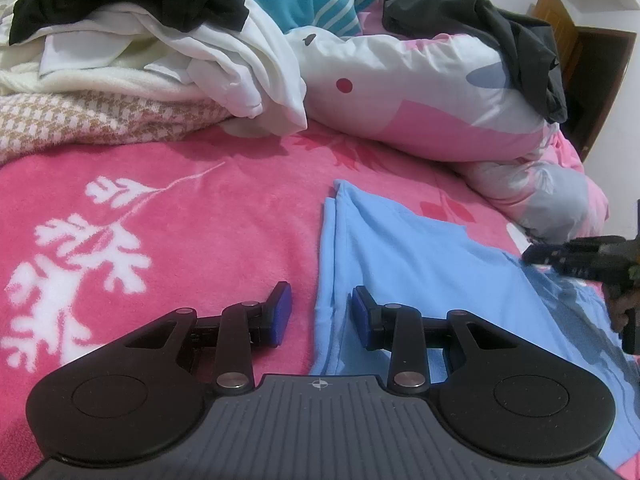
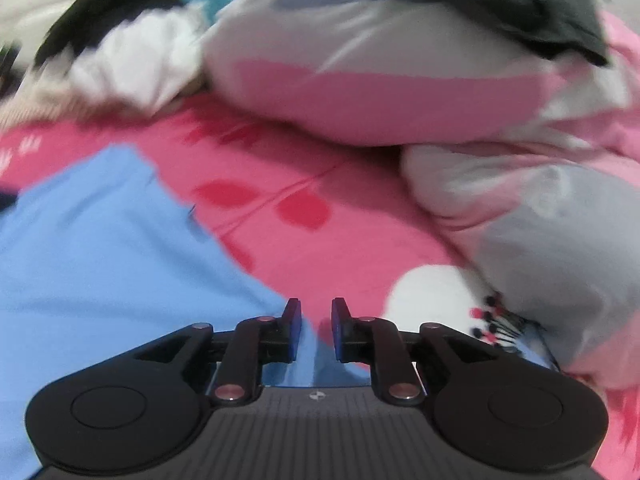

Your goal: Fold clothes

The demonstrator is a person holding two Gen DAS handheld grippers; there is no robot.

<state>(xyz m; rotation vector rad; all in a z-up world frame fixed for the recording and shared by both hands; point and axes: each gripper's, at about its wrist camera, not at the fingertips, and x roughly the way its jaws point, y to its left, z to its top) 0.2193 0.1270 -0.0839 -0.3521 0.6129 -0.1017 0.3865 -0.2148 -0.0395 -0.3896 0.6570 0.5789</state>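
A light blue garment [image 1: 400, 264] lies flat on the pink blanket [image 1: 180, 216]; its left edge is a straight fold. My left gripper [image 1: 320, 312] hovers low over that edge, open, with the fold running between its blue pads [image 1: 282, 312] untouched. In the left wrist view my right gripper [image 1: 532, 256] reaches in from the right, over the garment's far right side. In the blurred right wrist view the right gripper [image 2: 316, 330] stands over the blue garment's [image 2: 100, 260] right edge. Its jaws are a narrow gap apart, with blue cloth showing beneath them and the pads not pressing it.
A heap of white, cream and black clothes [image 1: 140, 40] lies at the back left. A pink and white duvet [image 1: 420, 96] with a dark garment [image 1: 500, 28] on it fills the back right. A white patch with dark dots [image 2: 440, 304] sits beside the right gripper.
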